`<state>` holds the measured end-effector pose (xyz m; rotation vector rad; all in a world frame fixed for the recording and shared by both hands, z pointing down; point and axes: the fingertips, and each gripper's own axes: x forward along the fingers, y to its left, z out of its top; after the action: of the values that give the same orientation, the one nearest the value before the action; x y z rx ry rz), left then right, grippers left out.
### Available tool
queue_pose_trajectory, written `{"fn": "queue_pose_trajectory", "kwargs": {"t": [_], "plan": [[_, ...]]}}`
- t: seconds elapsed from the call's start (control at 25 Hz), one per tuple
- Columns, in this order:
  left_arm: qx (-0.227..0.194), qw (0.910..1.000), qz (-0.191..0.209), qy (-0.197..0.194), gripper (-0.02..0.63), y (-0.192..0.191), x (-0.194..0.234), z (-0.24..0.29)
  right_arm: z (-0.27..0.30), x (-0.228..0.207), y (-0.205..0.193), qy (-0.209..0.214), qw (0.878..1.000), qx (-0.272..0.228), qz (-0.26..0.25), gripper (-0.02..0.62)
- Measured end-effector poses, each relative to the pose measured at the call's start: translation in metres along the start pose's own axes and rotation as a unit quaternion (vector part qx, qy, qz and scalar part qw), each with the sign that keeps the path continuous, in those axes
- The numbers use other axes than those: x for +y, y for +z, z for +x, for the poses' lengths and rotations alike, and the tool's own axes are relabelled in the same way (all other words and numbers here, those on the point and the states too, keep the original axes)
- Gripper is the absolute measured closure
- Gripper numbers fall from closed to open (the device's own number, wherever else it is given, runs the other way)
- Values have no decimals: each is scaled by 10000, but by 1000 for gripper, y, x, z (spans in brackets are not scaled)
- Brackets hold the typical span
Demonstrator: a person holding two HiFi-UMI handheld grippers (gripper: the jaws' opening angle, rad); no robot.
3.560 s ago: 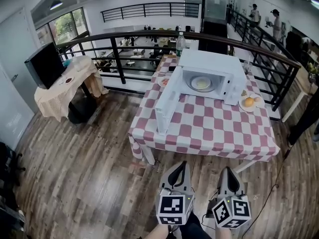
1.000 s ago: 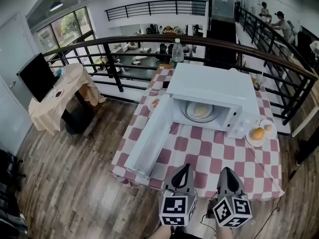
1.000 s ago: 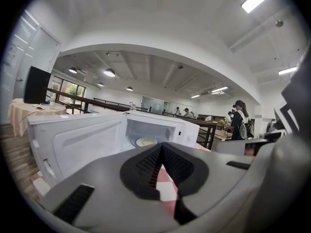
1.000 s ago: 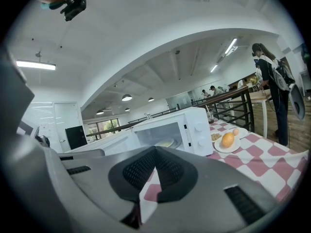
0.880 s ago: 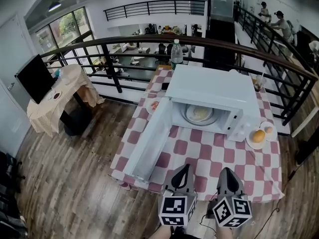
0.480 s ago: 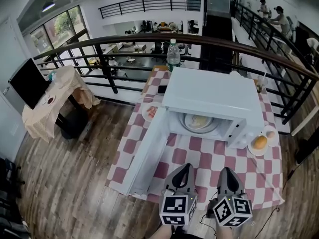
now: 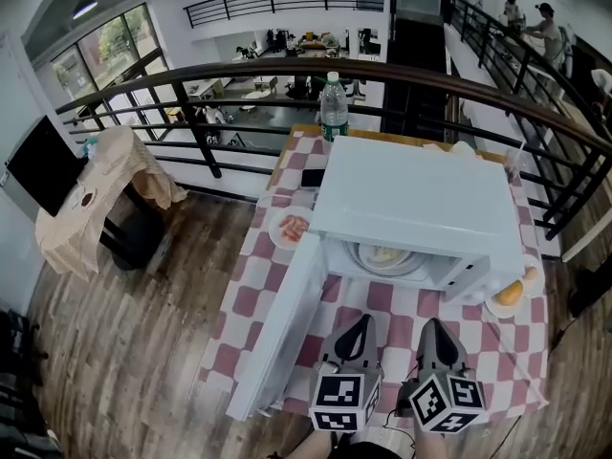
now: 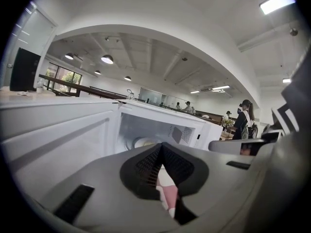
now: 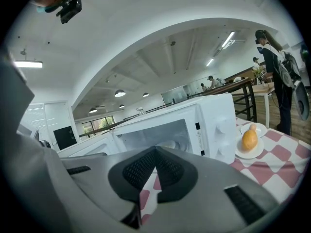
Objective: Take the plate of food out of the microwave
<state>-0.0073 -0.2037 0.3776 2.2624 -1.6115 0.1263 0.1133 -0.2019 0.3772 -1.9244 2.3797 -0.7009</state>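
head view shows left gripper [image 7: 360, 320] and right gripper [image 7: 430, 324] side by side — jaws together — facing microwave [image 7: 416, 199]

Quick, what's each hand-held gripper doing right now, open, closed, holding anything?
Left hand-held gripper: closed, holding nothing.
Right hand-held gripper: closed, holding nothing.

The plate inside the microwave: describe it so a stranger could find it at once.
On the checked table stands a white microwave, door open. The plate lies inside it with pale food; the two other plates sit outside, one at each side.
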Motion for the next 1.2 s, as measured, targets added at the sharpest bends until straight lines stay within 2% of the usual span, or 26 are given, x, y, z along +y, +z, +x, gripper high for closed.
{"fn": "queue_pose_trajectory", "kwargs": {"t": [0.28, 0.56, 0.92, 1.2], "plan": [[93, 9998, -5, -196, 595, 0, 9, 32, 34, -3, -2, -88, 9999, 47, 26, 606], [156, 9995, -124, -225, 595, -2, 19, 44, 47, -6, -5, -161, 9998, 151, 3, 604], [186, 9994, -261, -140, 595, -2, 24, 55, 58, -4, -9, -82, 9995, 288, -92, 604], [256, 9991, -335, 45, 595, -8, 31, 68, 75, -6, -18, 164, 9986, 502, 33, 604]]}}
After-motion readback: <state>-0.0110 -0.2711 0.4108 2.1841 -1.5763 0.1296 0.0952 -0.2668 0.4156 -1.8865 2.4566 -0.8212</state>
